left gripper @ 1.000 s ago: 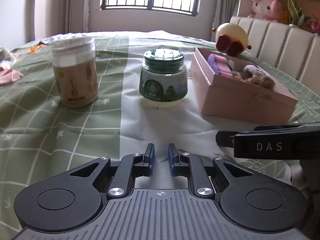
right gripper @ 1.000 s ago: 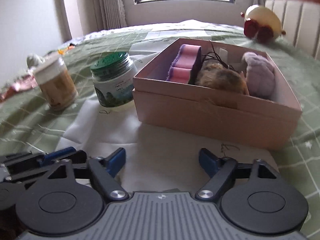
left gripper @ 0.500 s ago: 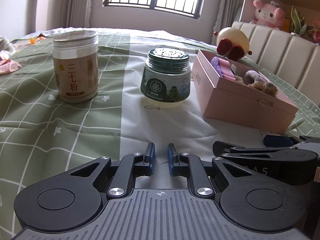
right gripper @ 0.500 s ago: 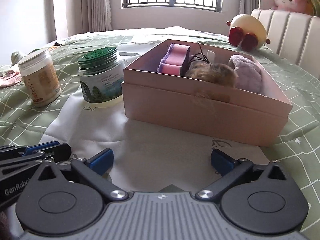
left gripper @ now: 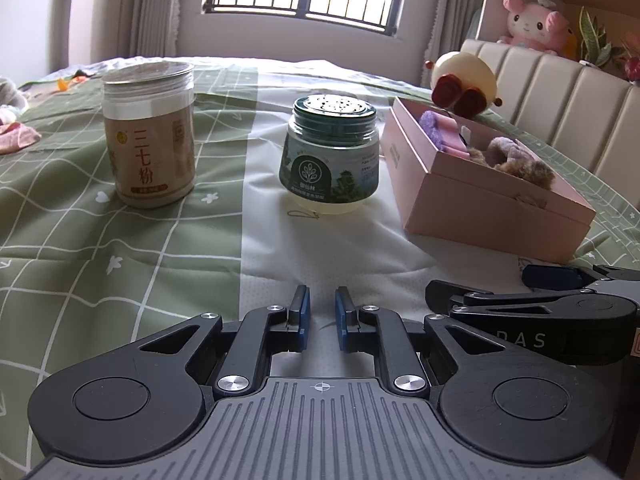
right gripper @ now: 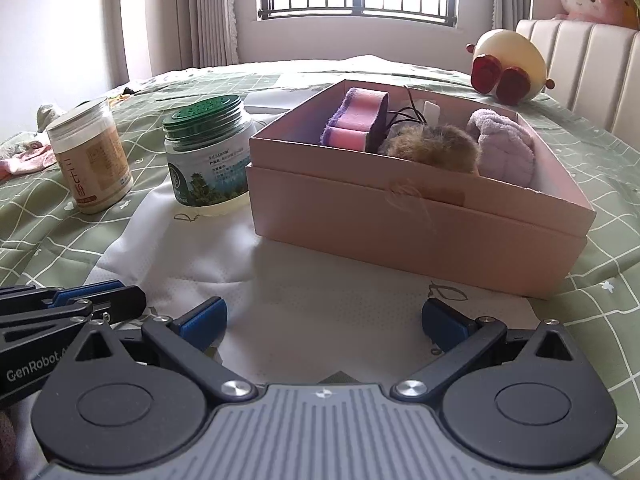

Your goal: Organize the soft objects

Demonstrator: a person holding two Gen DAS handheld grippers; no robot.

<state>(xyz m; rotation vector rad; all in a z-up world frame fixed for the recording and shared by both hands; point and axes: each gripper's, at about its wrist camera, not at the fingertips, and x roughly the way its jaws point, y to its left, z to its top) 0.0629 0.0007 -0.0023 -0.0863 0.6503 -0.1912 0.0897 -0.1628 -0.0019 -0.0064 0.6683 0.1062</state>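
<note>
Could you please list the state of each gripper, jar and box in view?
left gripper: shut, empty.
right gripper: open, empty.
pink box: lidless, holding soft items.
green-lidded jar: closed, upright.
beige jar: closed, upright.

Behind the box (right gripper: 420, 236) front wall: lower parts of the pink sponge (right gripper: 360, 120), brown fluff (right gripper: 436, 146) and lilac plush (right gripper: 504, 148), hidden. Left of the box, beyond the jars: pink cloth (left gripper: 18, 138) cut by the frame edge, too blurred to name. Right of the box in the left view: other gripper (left gripper: 532, 300) cut off at the edge, far finger mostly hidden
</note>
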